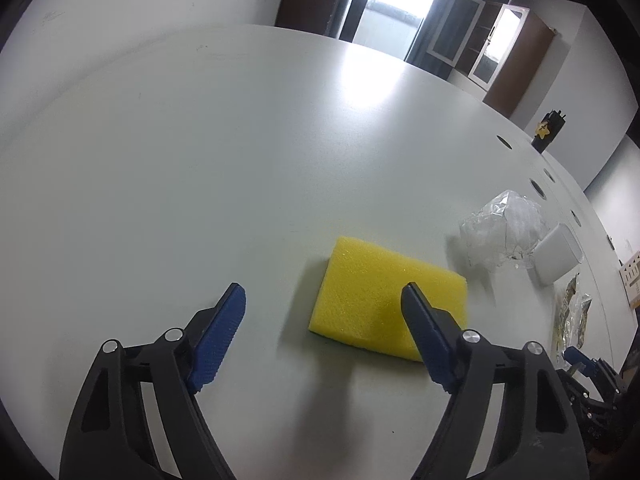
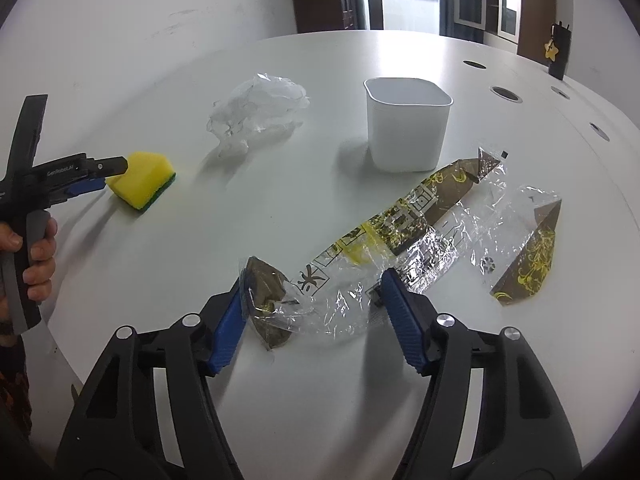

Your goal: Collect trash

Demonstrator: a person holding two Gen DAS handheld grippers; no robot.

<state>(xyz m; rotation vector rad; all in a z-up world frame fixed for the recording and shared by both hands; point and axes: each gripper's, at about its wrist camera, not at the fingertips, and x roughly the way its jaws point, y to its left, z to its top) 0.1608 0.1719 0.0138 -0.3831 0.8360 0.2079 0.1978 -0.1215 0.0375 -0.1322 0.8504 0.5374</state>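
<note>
Left wrist view first: the left gripper [image 1: 324, 300] hangs low over the white table [image 1: 200, 160] with its jaws spread wide and nothing between them. A yellow sponge [image 1: 372, 292] lies flat just ahead, partly under the inner finger, but neither pad seems to press on it. Further off to the side sit a crumpled clear plastic bag [image 1: 504, 228] and, touching its far edge, a white container [image 1: 558, 254].

Right wrist view next: the right gripper [image 2: 312, 292] is also wide open, its blue pads straddling the near end of a long printed cellophane wrapper [image 2: 400, 236] that lies flat on the table. The left pad touches the wrapper's brown folded end; I can't tell if the other pad makes contact. A second piece of wrapper [image 2: 528, 248] lies just beside it. The container [image 2: 406, 128] stands upright and looks empty from here, with the clear bag [image 2: 256, 116] well to its side.

My read: collecting has barely started. Both wrappers and the bag are loose on the table, nothing is in the container, and closing on the wrapper looks like the step in hand.
</note>
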